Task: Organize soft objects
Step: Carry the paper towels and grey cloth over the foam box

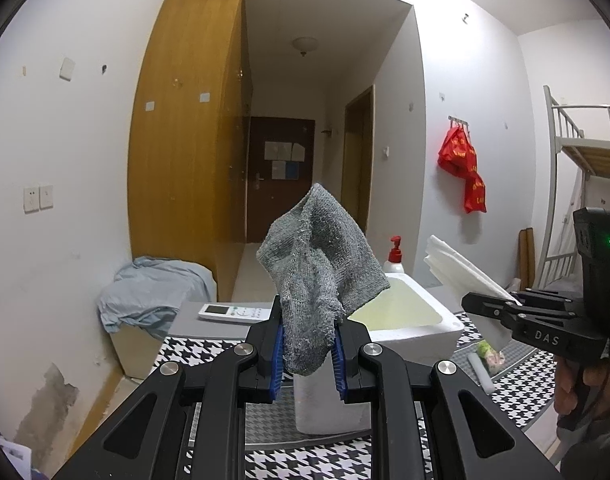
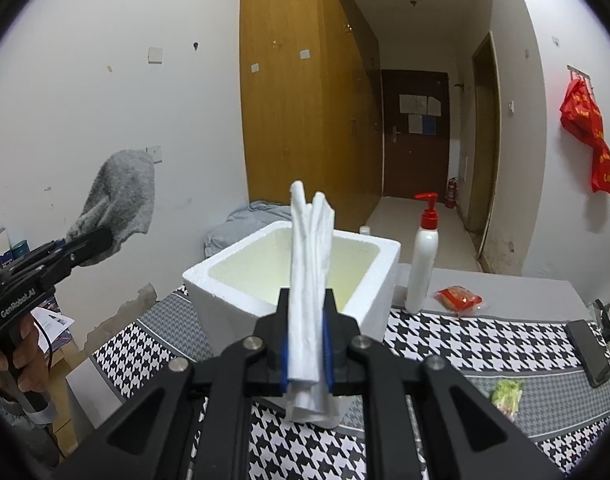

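White lettering "GenRobot.AI" runs along the left tool (image 2: 101, 240) seen from the right wrist; "DAS" marks the right tool (image 1: 491, 304) seen from the left. Left tool (image 1: 307, 354) pinches a grey knitted cloth (image 1: 321, 272), held up before the white foam box (image 2: 297, 280) on the houndstooth desk (image 2: 445, 340). Right tool (image 2: 307, 354) clamps a folded white towel (image 2: 311, 280) upright before the same box. Red bag (image 2: 589, 136) writing is unreadable.
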`<state>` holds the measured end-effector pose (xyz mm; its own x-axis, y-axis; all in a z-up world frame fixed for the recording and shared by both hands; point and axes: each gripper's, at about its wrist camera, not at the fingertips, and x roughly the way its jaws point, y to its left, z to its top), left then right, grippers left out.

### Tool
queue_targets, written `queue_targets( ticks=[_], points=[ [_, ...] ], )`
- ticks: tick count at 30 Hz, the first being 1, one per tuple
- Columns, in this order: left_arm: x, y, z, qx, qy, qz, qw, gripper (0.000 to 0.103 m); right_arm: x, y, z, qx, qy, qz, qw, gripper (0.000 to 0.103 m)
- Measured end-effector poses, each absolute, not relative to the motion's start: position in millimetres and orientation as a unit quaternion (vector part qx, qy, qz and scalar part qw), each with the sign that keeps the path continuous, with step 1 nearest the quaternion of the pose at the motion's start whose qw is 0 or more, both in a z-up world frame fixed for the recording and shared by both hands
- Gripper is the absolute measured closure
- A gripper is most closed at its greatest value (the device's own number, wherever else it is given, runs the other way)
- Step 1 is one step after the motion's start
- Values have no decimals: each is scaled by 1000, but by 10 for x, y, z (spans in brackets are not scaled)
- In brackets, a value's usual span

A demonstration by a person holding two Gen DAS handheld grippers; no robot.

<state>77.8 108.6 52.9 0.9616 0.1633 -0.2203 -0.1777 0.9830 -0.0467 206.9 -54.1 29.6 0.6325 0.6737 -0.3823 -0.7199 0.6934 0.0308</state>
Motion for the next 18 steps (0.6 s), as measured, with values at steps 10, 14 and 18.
queue_targets(
  ticks=[10, 14, 18],
  points=[
    [871, 1180, 473, -30, 116, 100, 988, 82, 2208, -372, 319, -61, 198, 391, 897, 87],
    [925, 1231, 443, -36, 122, 107, 986, 82, 2260, -305, 328, -60, 201, 394, 895, 87],
    [964, 1302, 413, -42, 127, 109, 985, 82, 2302, -193, 317, -68, 206, 399, 891, 87]
  ],
)
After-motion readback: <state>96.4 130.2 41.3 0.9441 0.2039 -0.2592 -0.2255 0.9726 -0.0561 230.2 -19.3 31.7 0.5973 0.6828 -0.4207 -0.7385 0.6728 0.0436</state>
